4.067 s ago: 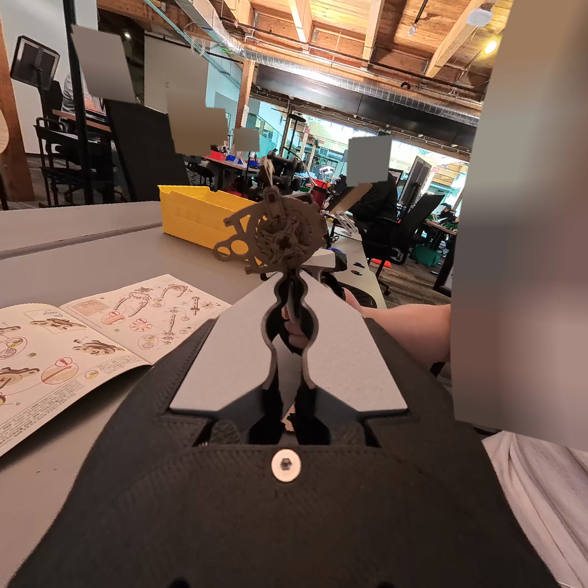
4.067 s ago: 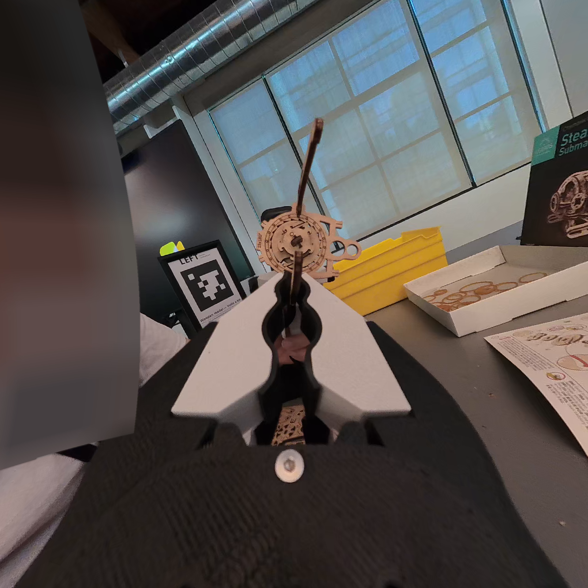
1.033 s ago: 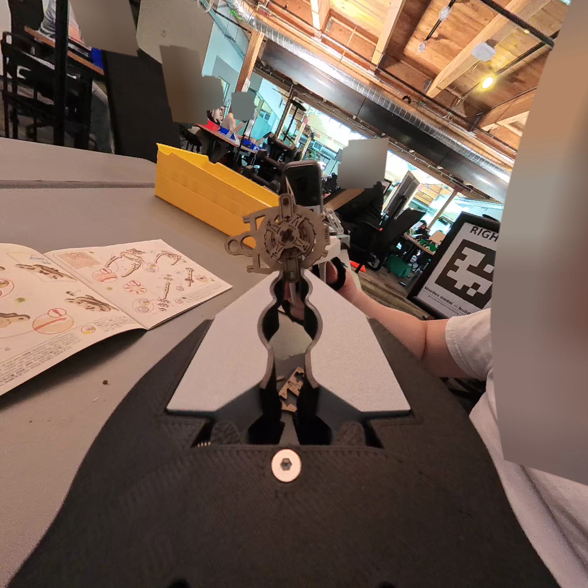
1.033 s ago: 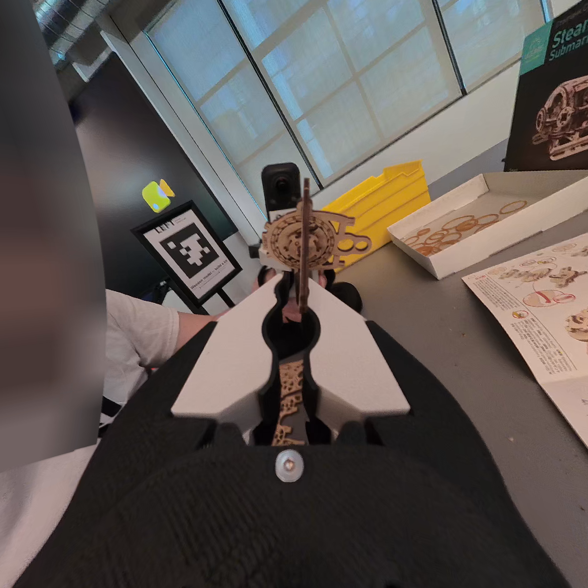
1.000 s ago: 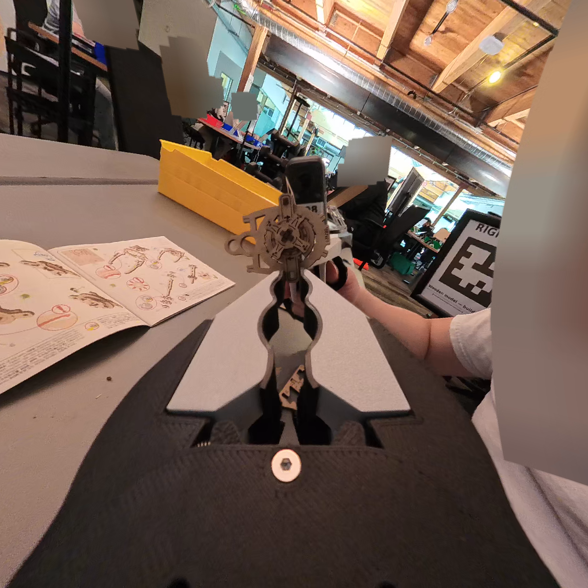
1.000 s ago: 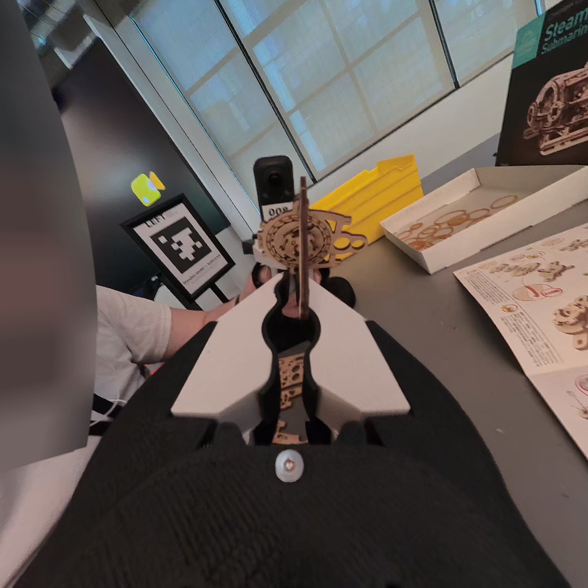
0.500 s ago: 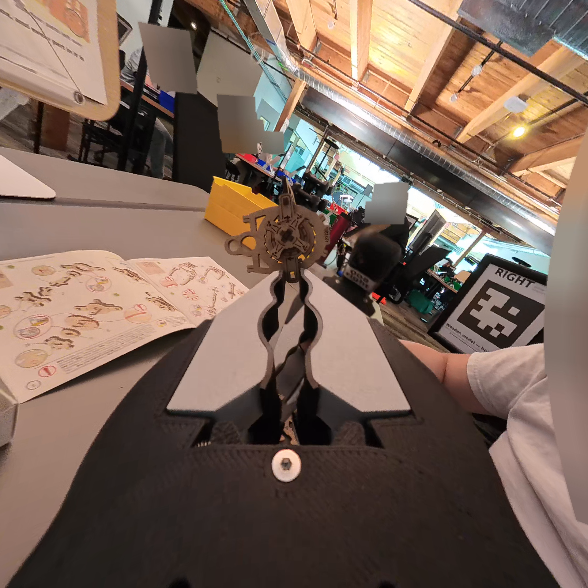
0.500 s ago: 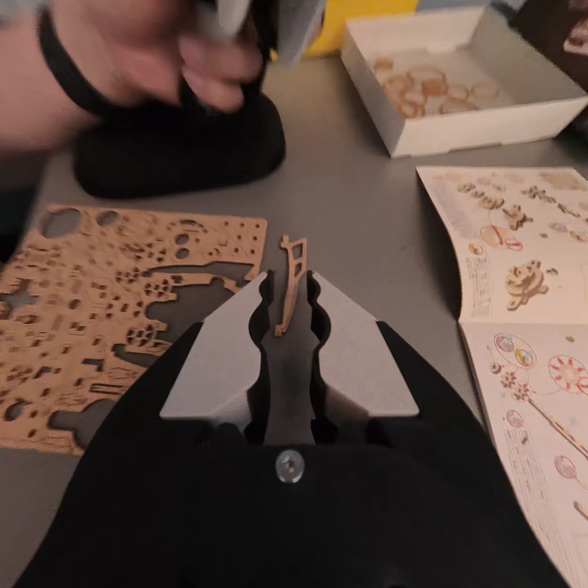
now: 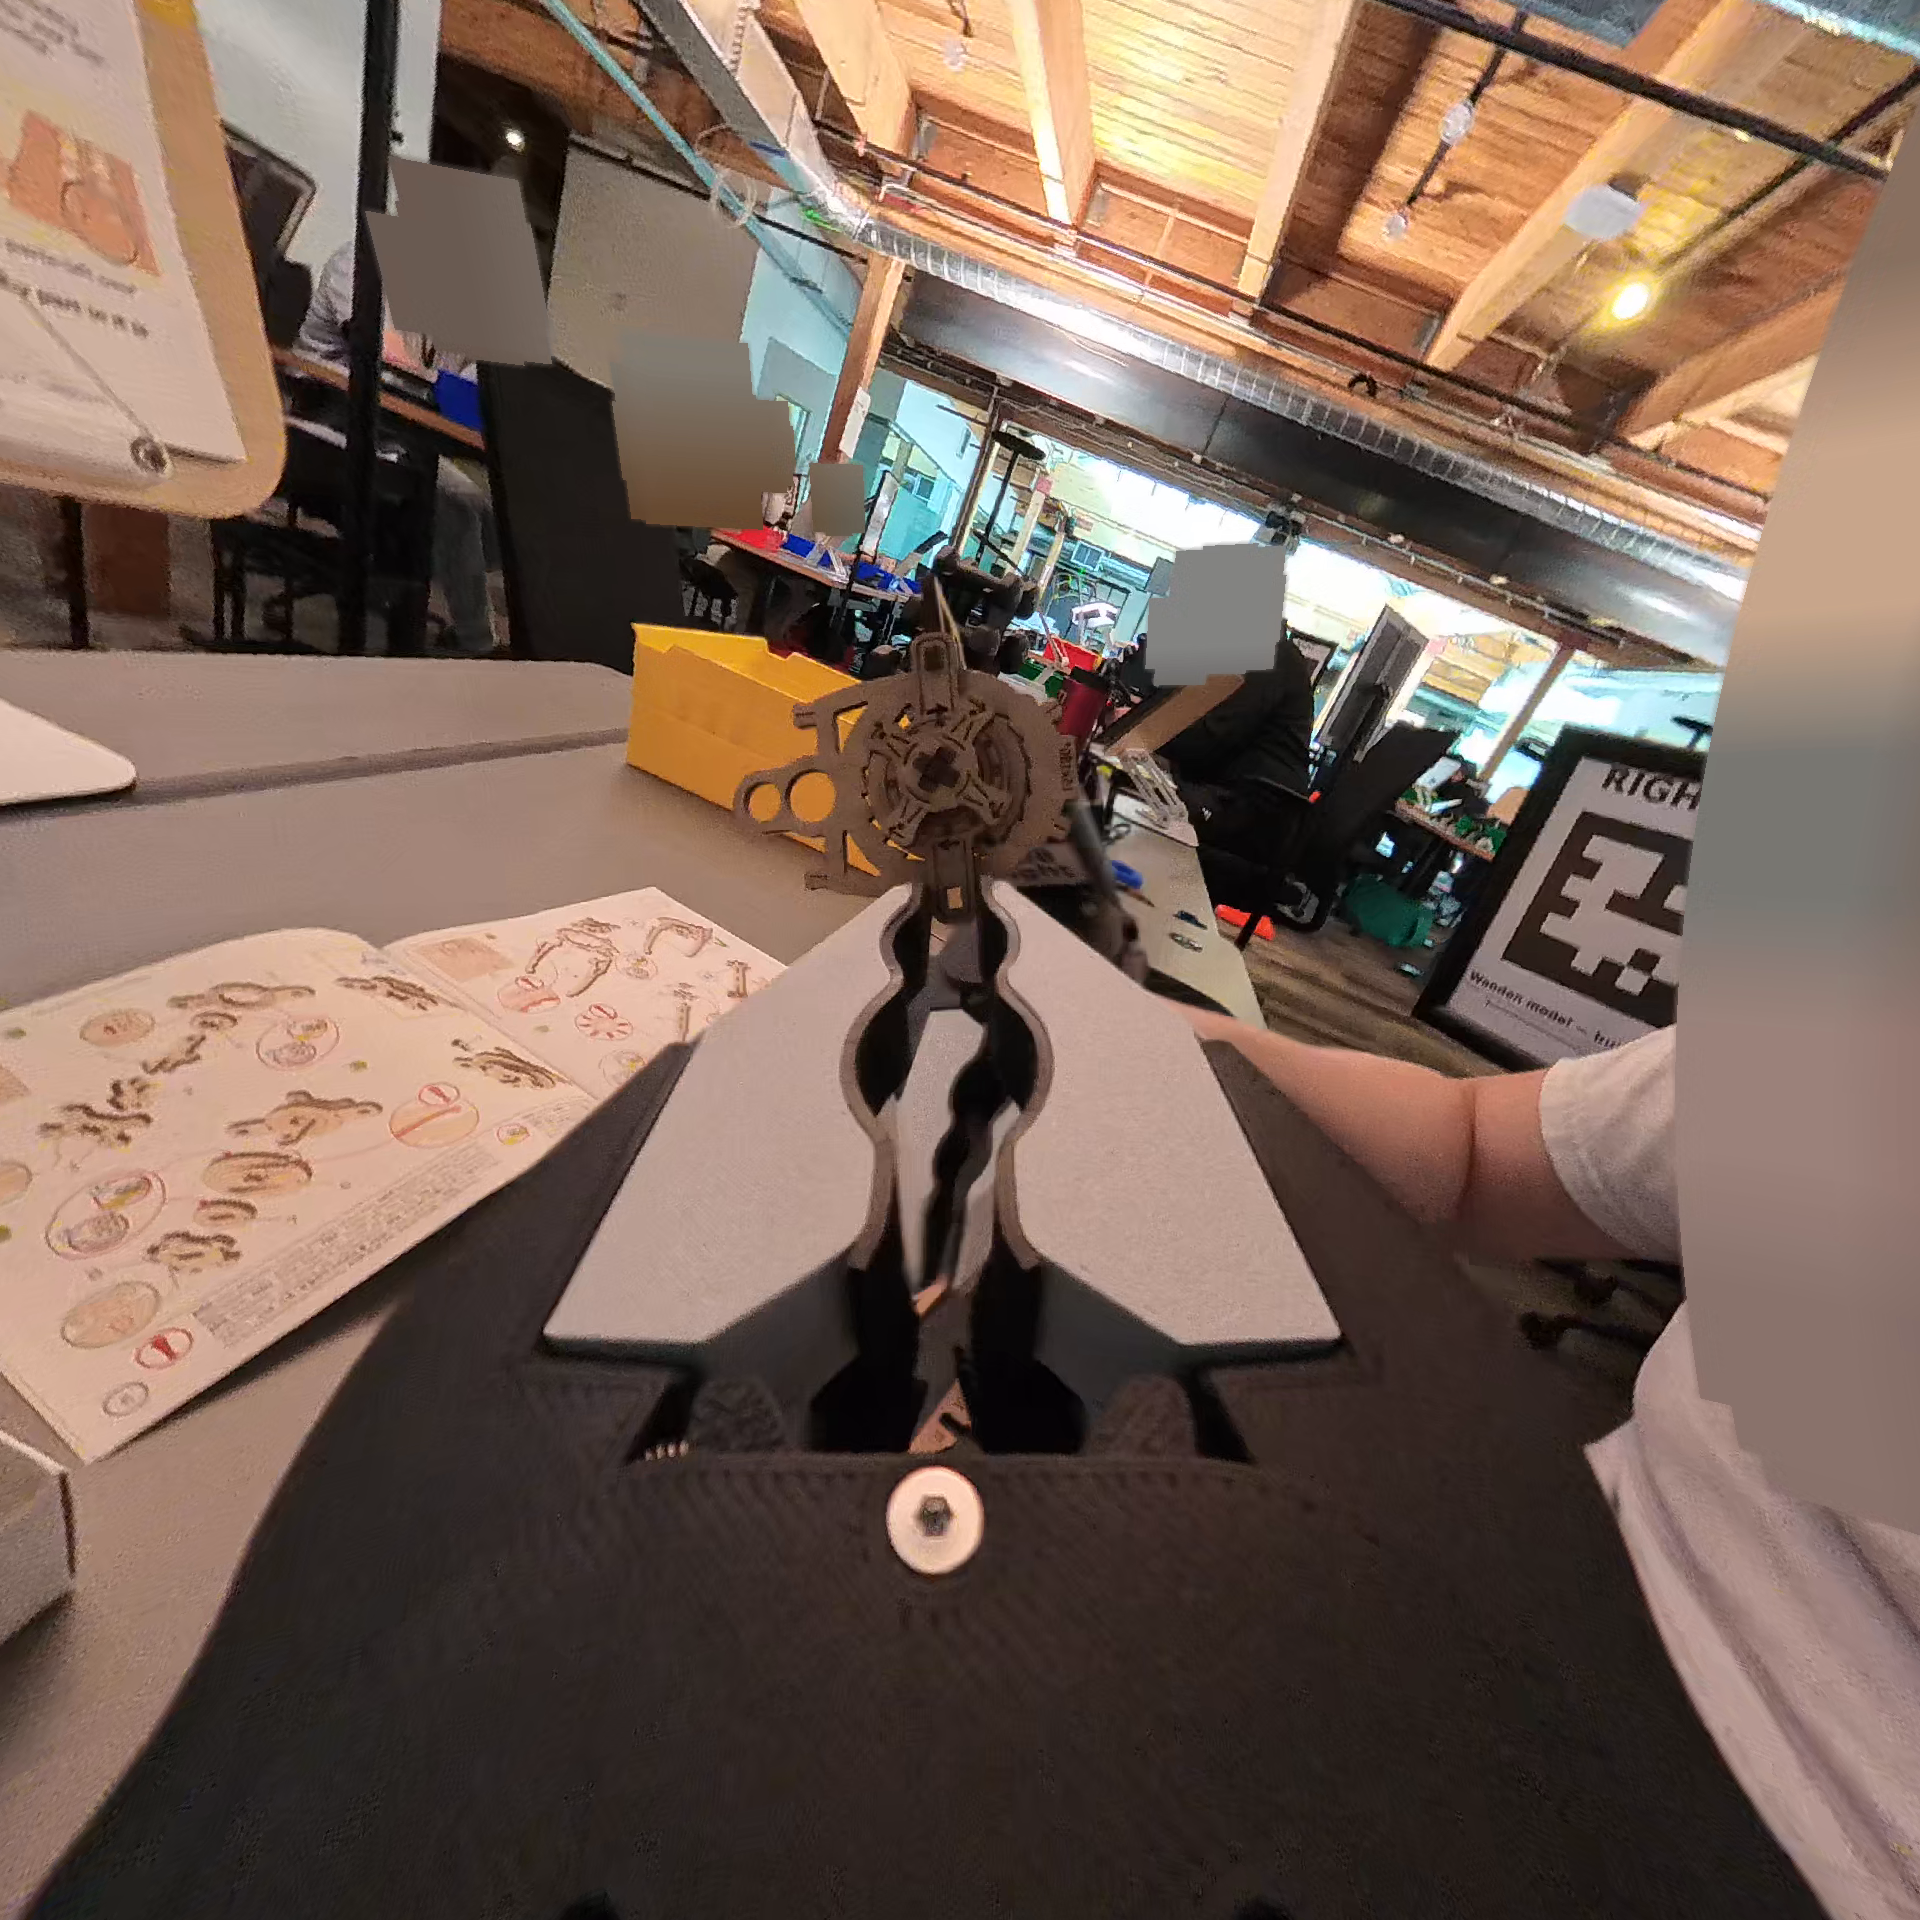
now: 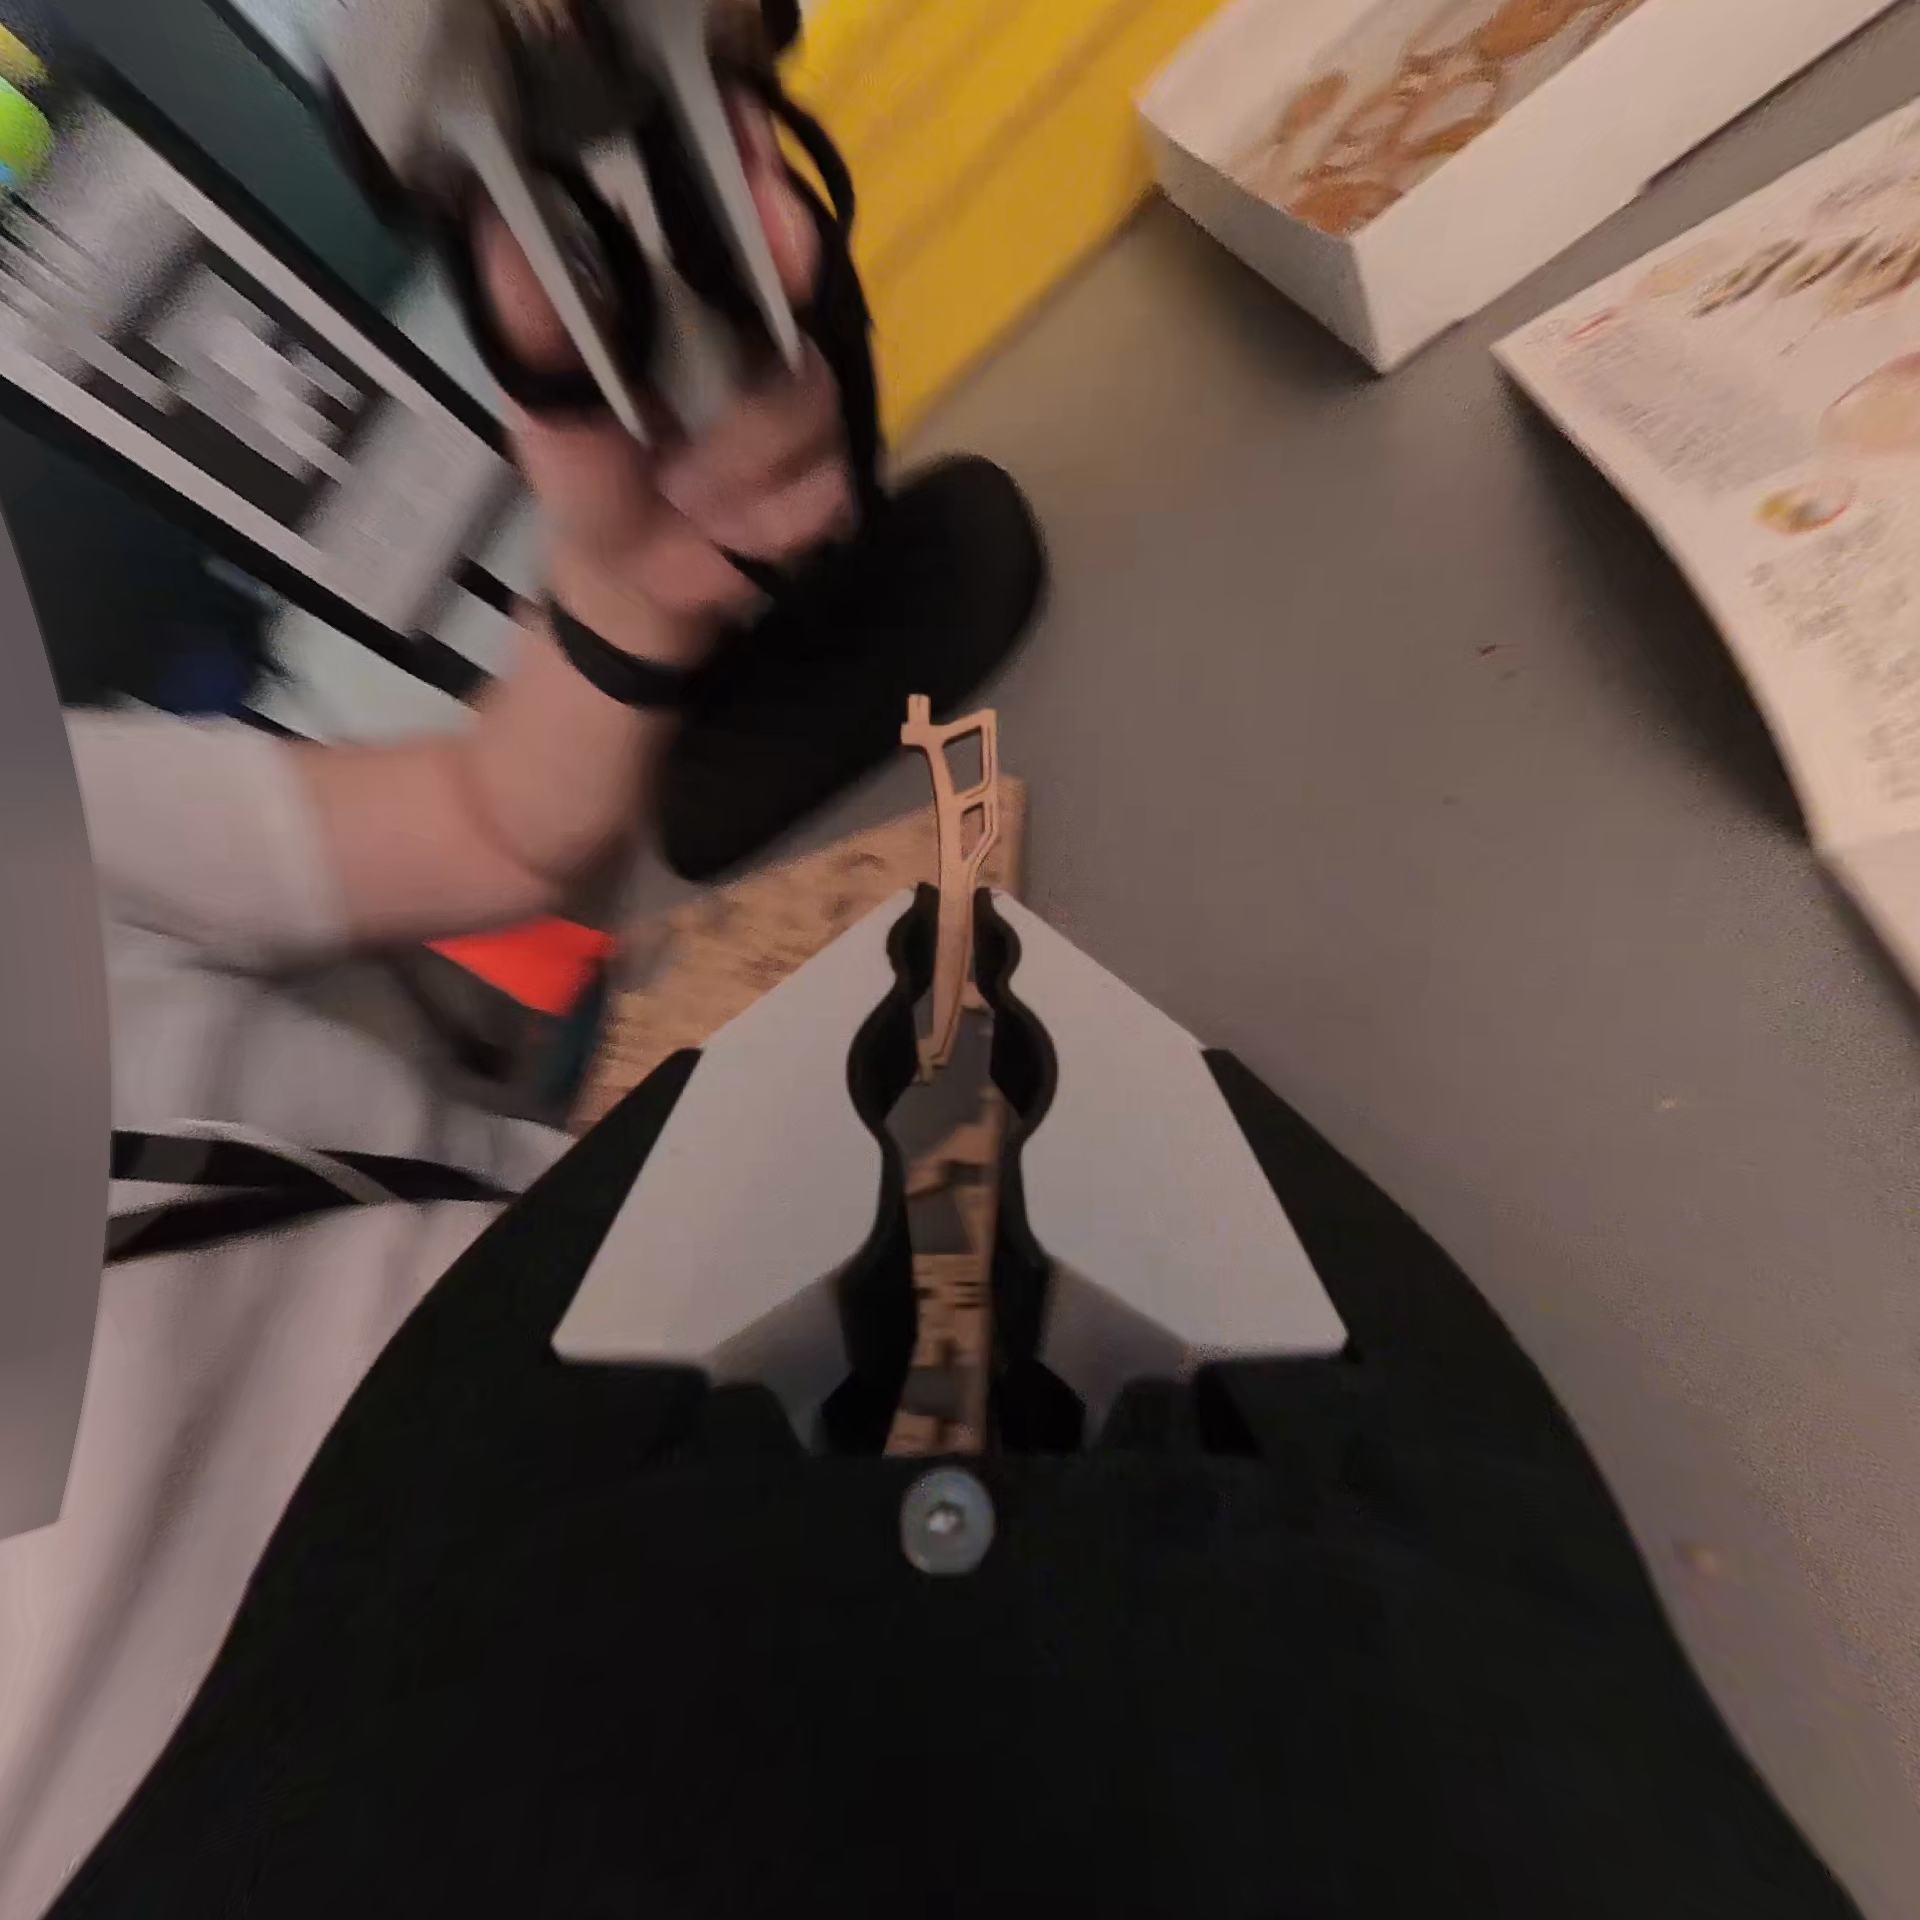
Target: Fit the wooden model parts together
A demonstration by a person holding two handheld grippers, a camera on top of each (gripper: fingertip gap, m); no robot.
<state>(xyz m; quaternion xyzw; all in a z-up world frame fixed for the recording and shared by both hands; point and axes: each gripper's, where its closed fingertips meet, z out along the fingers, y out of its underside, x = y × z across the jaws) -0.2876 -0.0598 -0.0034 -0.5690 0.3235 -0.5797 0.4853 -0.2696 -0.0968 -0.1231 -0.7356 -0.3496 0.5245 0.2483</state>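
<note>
My left gripper (image 9: 951, 902) is shut on the stem of a round wooden gear assembly (image 9: 935, 784) and holds it upright above the grey table (image 9: 364, 831). My right gripper (image 10: 951, 902) is shut on a thin curved wooden strut (image 10: 961, 821), which sticks out past the fingertips above the table. In the right wrist view the left gripper (image 10: 644, 260) appears blurred at the top left, held by a hand (image 10: 675, 540). The assembly is hidden there by blur.
An open instruction booklet (image 9: 312, 1091) lies left of the left gripper and also shows in the right wrist view (image 10: 1766, 468). A punched wooden sheet (image 10: 790, 935) lies under the right gripper. A white box of wooden rings (image 10: 1455, 187) and a yellow bin (image 9: 717, 717) stand farther back.
The right gripper came down open around the strut lying on the table, then shut on it and lifted it. The left gripper kept hold of the gear assembly.
</note>
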